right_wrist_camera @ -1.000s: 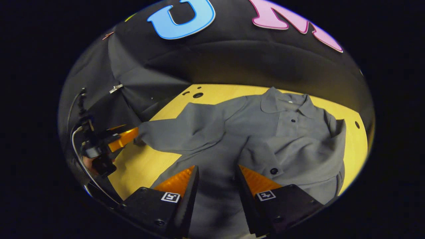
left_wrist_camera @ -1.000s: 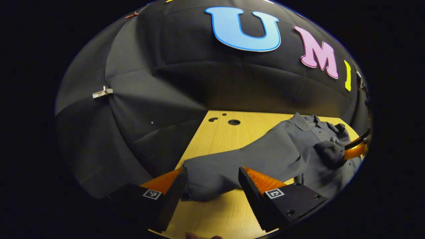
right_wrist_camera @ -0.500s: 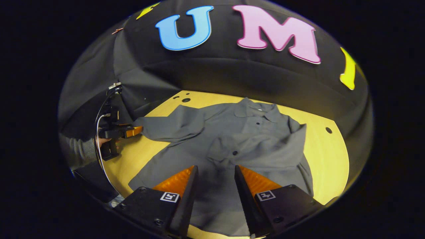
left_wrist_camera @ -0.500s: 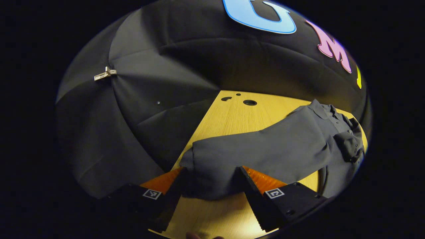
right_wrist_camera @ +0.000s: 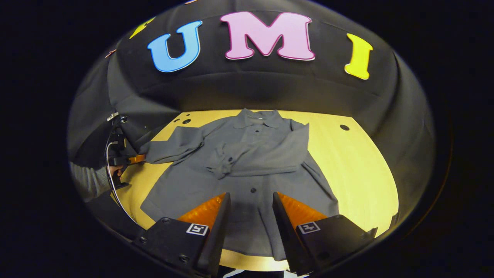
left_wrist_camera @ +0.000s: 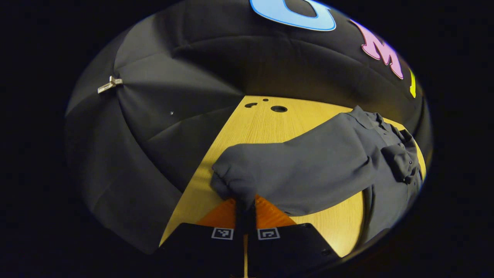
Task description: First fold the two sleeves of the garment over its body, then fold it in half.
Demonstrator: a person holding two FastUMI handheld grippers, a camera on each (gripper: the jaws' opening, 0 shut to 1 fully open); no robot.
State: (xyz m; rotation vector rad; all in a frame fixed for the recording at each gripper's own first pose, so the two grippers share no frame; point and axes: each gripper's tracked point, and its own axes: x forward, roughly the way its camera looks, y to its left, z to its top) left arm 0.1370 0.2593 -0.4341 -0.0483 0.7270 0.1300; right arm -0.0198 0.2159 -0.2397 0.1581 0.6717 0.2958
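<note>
Cuff [left_wrist_camera: 231, 181] of the unfolded sleeve [left_wrist_camera: 308, 162] is clamped between left gripper [left_wrist_camera: 245, 206] fingers; its long axis runs away rightward to the garment [right_wrist_camera: 247, 162] spread on the desk [right_wrist_camera: 359, 166]. Right gripper [right_wrist_camera: 249, 216] is held above the hem, fingers apart, empty.

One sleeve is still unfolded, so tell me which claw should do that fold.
Left. The left claw is shut on the cuff of the outstretched sleeve. The right claw is open above the shirt's hem, holding nothing, with the other sleeve already across the body.
</note>
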